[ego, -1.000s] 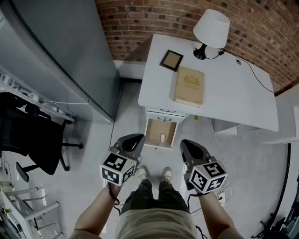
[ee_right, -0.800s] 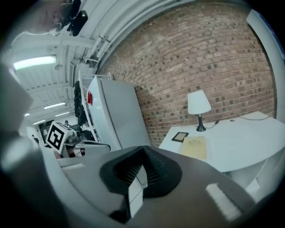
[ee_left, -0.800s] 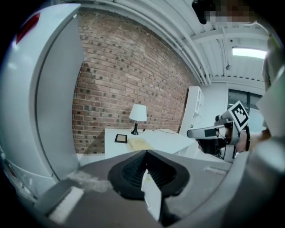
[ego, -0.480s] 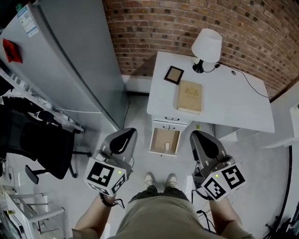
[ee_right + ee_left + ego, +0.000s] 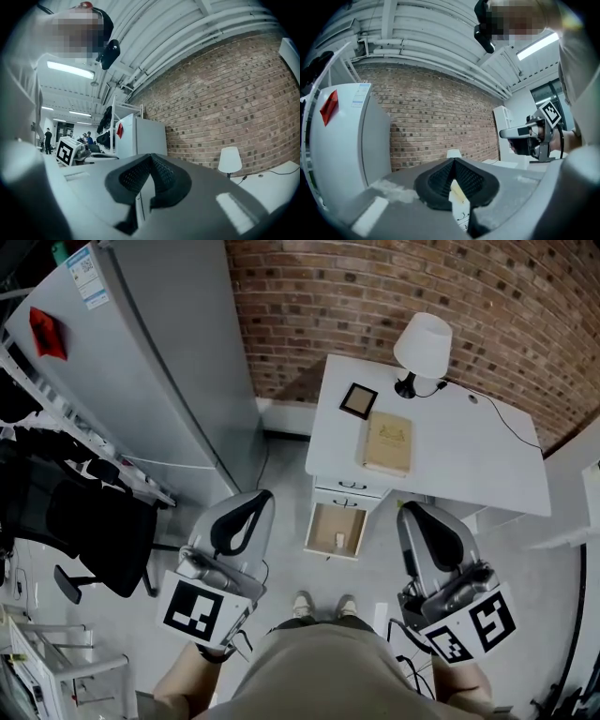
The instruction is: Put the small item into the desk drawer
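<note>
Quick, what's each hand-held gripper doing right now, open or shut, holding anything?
Left hand-held gripper: closed, empty.
Right hand-held gripper: closed, empty.

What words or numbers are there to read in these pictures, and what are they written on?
No text here can be read for certain.
Label on the fridge: printed lines, too small to read.
Red tag on the fridge: no letters can be made out.
Book on the desk: gold cover design, too small to read.
Marker cubes: black-and-white square patterns, no words.
</note>
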